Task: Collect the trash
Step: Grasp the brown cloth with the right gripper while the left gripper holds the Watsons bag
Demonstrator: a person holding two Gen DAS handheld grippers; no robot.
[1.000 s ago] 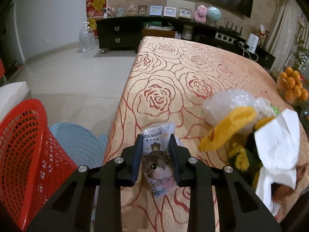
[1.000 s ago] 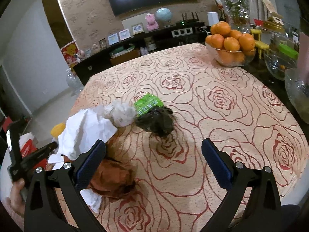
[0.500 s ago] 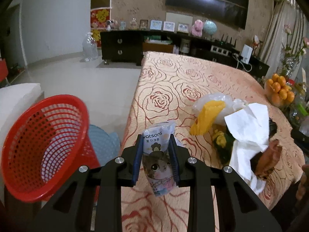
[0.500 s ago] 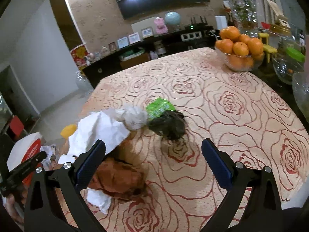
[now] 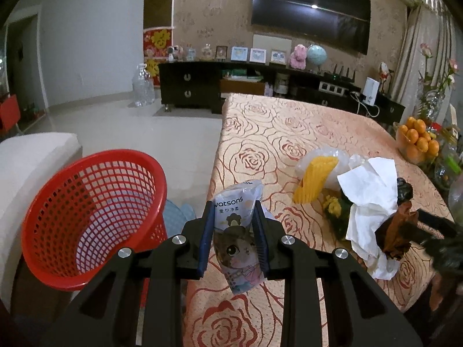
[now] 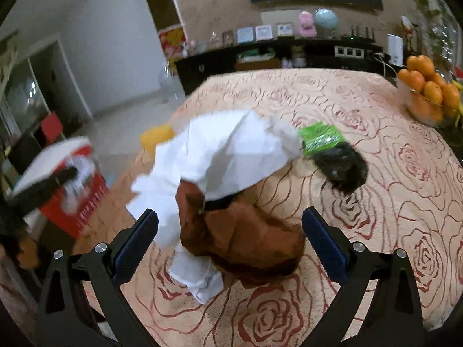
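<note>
My left gripper is shut on a wet-wipe packet with a cat picture, held above the table's left edge, just right of the red mesh basket. On the rose-patterned tablecloth lies a trash heap: white tissue, a yellow piece, clear plastic and a brown crumpled wrapper. My right gripper stands open, its fingers on either side of the brown wrapper and white tissue. A green packet and a black bag lie behind.
A bowl of oranges stands at the table's right side. A white seat is left of the basket, a blue stool beneath. A dark sideboard lines the far wall. The right gripper shows in the left wrist view.
The left gripper has lifted and drawn back with the packet, bringing the red basket more fully into view. The right gripper has swung left and closer over the brown wrapper and tissue.
</note>
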